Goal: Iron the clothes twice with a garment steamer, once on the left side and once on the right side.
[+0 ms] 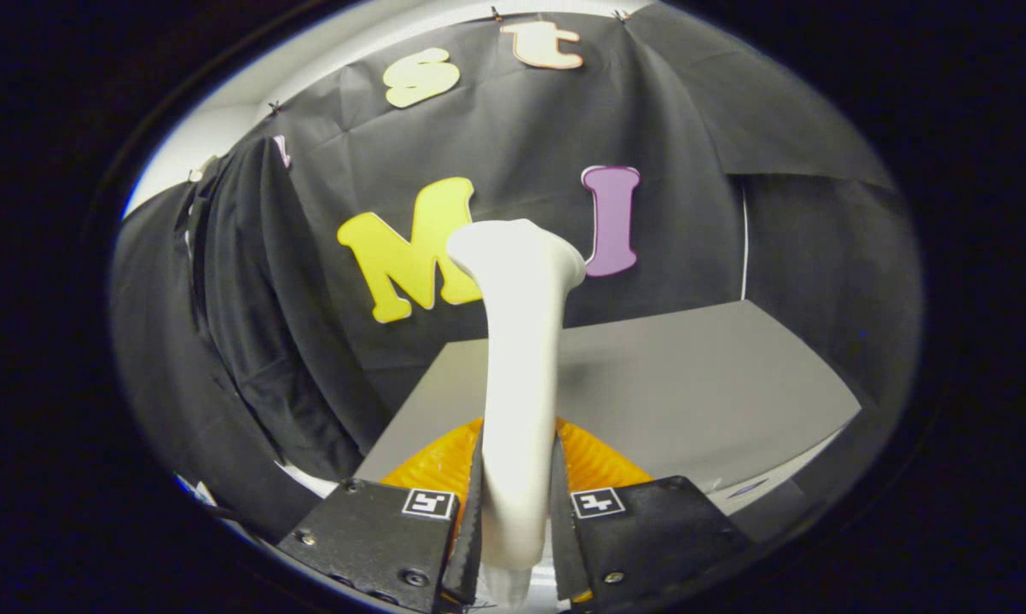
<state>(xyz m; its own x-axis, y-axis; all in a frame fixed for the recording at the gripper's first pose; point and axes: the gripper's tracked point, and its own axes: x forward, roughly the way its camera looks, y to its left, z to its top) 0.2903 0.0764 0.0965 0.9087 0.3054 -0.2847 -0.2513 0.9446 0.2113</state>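
Fingers (pixel 517 512) clamped on the white handle of the garment steamer (pixel 519 358), one pad pressing each side, handle rising straight ahead between them to a flared head (pixel 517 251) pointing away; just behind the fingers, an orange ribbed thing (pixel 594 460), unclear what; beyond that, the grey tabletop (pixel 700 392), its far edge meeting the black cloth wall; off to the left of the tabletop's near corner, dark clothes (pixel 248 315) hanging in folds. Probably best to swing the head left toward the clothes, hold the grip firm, keep the head flat to the fabric; then stroke slowly down one side.
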